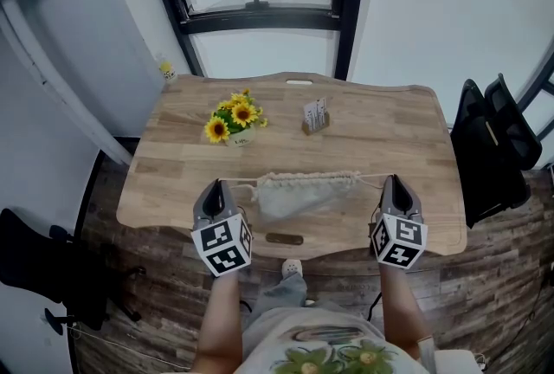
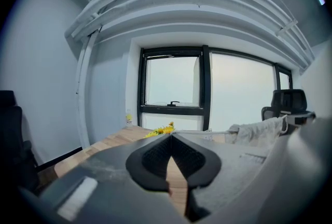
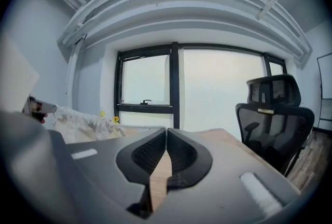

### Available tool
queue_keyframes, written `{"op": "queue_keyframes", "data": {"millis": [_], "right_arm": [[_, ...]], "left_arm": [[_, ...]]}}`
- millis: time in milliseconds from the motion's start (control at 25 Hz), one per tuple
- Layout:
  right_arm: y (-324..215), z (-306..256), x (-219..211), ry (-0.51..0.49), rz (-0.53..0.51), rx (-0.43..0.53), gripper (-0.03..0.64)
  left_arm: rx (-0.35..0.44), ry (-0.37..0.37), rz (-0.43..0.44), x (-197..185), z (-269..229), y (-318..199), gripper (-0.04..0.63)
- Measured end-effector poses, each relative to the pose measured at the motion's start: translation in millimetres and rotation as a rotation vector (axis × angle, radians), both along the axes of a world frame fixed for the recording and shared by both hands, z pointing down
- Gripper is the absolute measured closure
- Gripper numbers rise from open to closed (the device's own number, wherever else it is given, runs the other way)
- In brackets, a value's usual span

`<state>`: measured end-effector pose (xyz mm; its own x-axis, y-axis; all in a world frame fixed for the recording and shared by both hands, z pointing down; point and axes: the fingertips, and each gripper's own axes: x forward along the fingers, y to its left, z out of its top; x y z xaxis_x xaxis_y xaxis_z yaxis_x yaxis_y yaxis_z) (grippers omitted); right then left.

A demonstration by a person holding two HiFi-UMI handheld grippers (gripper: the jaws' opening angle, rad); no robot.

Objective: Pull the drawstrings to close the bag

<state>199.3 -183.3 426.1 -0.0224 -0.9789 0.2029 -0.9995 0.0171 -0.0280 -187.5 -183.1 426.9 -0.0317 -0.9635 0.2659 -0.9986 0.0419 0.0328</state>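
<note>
The left gripper (image 1: 216,187) was pressed together on the left drawstring (image 1: 243,182), which ran taut to the bag (image 1: 299,197). The bag lay on the tabletop (image 1: 389,130) near its front edge, between the two grippers, with its mouth bunched into a ruffled line. The right drawstring (image 1: 372,180) led out to the right gripper (image 1: 395,182), likewise pinched shut on it. The closing looked nearly done. Probably only a final tightening and the release were left.
</note>
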Motion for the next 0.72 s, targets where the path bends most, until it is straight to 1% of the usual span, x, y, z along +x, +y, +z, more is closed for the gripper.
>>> {"op": "queue_keyframes", "data": {"millis": [80, 200, 440, 560, 720], "right_arm": [[-1, 2, 5, -0.032, 0.013, -0.006, 0.606], [-1, 2, 10, -0.024, 0.026, 0.0, 0.606], [-4, 0, 23, -0.041, 0.042, 0.008, 0.606], [-5, -2, 26, -0.032, 0.048, 0.014, 0.606], [-7, 4, 38, -0.091, 0.076, -0.001, 0.606]], "left_arm": [[-0.002, 0.007, -0.012, -3, 0, 0, 0.589], [-0.003, 0.015, -0.026, -7, 0, -1, 0.589], [-0.011, 0.044, -0.047, -15, 3, -2, 0.589], [-0.012, 0.038, -0.053, -16, 3, -2, 0.589], [-0.011, 0.034, -0.049, -14, 2, -2, 0.589]]}}
